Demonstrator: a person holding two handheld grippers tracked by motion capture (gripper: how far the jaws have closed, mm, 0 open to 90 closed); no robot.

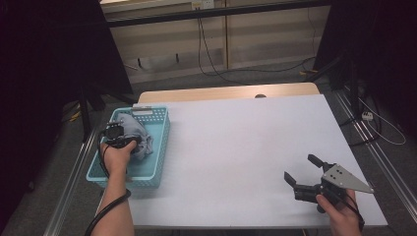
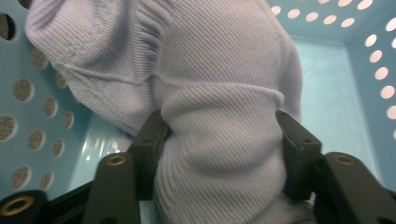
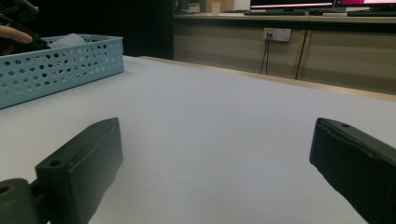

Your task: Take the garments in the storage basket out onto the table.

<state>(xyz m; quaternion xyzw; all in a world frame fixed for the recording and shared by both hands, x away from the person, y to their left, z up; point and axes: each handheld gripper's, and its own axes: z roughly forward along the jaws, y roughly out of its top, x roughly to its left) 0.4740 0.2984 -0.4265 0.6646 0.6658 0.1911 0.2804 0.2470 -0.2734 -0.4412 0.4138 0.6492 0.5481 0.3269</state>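
A pale lilac knit garment (image 1: 136,132) lies bunched in a light blue perforated basket (image 1: 162,142) at the table's left edge. My left gripper (image 1: 118,133) reaches down into the basket. In the left gripper view its two black jaws stand on either side of a thick fold of the garment (image 2: 210,70) and press into it, so the left gripper (image 2: 219,128) is shut on the cloth. The basket wall (image 2: 28,93) shows behind it. My right gripper (image 1: 301,168) hovers low at the table's front right, jaws wide apart, nothing between them (image 3: 215,140).
A white table top (image 1: 236,137) stretches between the basket and the right gripper. In the right gripper view the basket (image 3: 60,65) stands far off to the left. Dark stands and cables (image 1: 364,115) flank the table on the floor.
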